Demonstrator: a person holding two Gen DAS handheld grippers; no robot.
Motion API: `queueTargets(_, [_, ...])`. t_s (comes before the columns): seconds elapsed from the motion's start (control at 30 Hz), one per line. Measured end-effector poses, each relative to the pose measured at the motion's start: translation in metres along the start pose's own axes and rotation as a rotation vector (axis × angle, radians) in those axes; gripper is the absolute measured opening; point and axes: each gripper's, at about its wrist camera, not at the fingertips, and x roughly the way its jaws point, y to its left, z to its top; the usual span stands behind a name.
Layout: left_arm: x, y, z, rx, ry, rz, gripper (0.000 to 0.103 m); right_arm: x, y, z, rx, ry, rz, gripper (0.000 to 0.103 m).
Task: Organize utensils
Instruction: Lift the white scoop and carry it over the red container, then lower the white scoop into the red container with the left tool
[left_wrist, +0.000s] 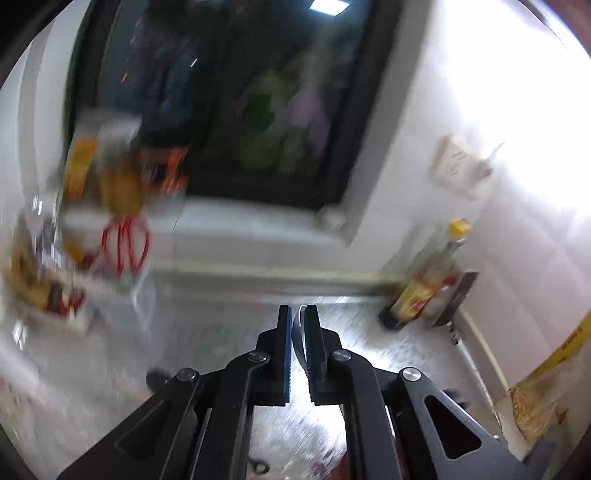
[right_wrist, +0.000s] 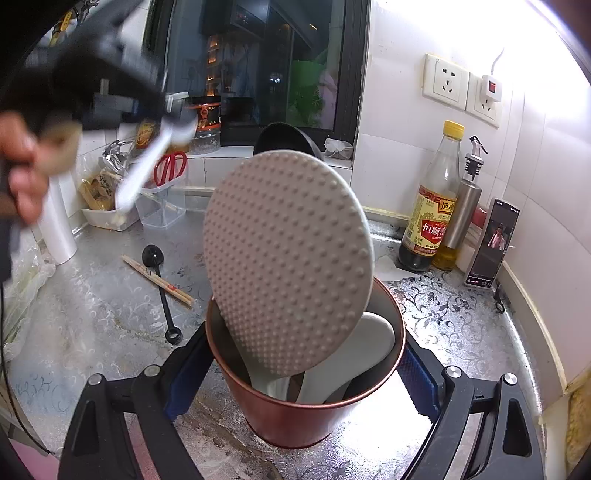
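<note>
Copper cup sits clamped in the right claw, already holding a dimpled rice paddle and a white spoon. Up and left, the left claw grips a white utensil, handle slanting down. Beyond, black spoon and chopsticks lie on the worktop.

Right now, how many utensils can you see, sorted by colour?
White or grey: 3, the dotted rice paddle and a white spoon in the copper cup, plus a white spoon held in the left hand-held gripper.
Black: 1, the measuring spoon on the counter.
Wooden: 1 pair of chopsticks.
Red: 1 pair of scissors.
Total: 6
</note>
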Motion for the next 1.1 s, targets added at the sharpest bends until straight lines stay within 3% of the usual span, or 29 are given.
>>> queueTargets(0.13, [-0.008, -0.036, 0.012, 0.119, -0.068, -0.057, 0.006, 0.001, 0.000, 0.000, 0.002, 0.000, 0.003, 0.093])
queueTargets(0.27, [0.002, -0.065, 0.017, 0.206, -0.076, -0.103, 0.006, 0.001, -0.001, 0.000, 0.001, 0.000, 0.002, 0.094])
queueTargets(0.57, [0.012, -0.109, 0.012, 0.343, -0.135, -0.115, 0.006, 0.001, -0.001, 0.001, 0.001, 0.001, 0.003, 0.093])
queueTargets(0.9, [0.011, -0.121, -0.012, 0.398, -0.144, -0.160, 0.006, 0.001, 0.000, 0.001, -0.001, 0.003, 0.001, 0.093])
queueTargets(1.1, [0.002, -0.109, -0.024, 0.365, -0.120, -0.193, 0.007, 0.001, 0.000, 0.001, -0.001, 0.003, 0.002, 0.094])
